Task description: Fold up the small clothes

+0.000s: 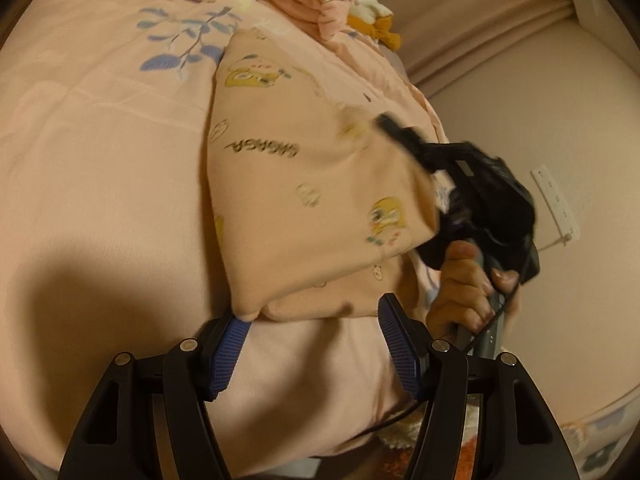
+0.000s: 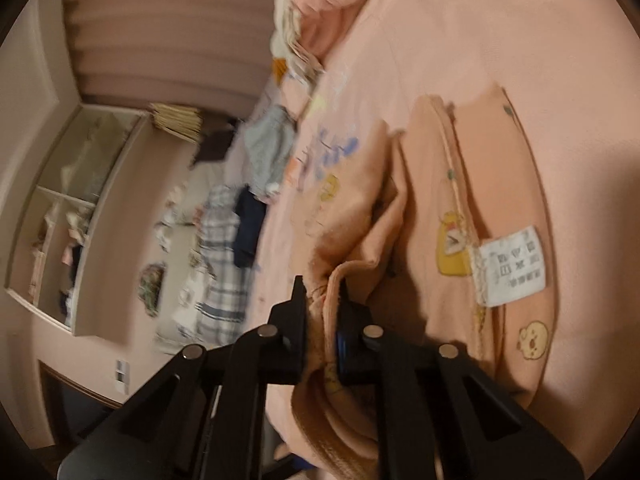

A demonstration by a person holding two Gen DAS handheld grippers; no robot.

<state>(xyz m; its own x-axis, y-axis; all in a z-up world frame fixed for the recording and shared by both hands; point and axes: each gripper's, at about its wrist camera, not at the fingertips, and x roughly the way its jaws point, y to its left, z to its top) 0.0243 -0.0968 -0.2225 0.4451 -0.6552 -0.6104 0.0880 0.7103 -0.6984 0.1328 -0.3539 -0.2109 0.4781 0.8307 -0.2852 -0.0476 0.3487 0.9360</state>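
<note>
the work surface was a bed covered by a peach bedspread printed with blue leafy sprigs. on it lay the small peach garment, patterned with yellow cartoon chicks and dark lettering, partly folded over itself so that one flap stood up in a slanted sheet. in the right wrist view its white care label showed on the inner side, beside a seam.

the right gripper had its jaws pressed together on a bunched edge of the garment, cloth squeezed between the black fingers and spilling out below them. from the left wrist view the same tool appeared blurred at the garment's far edge, with the person's hand wrapped round its grey handle and a cable trailing down.

the left gripper was spread, its blue pads wide apart just at the garment's near folded edge; nothing was pinched between them, though the left pad sat against the corner of the fold.

at the head of the bedspread a pile of other clothes lay heaped, pink and cream pieces with a mustard bow. beyond the bed ran a pleated pinkish curtain and a plain wall with a white power strip. the right wrist view also took in a white shelf unit with cluttered compartments, and more garments, among them a plaid cloth, strewn along the bed's edge.
</note>
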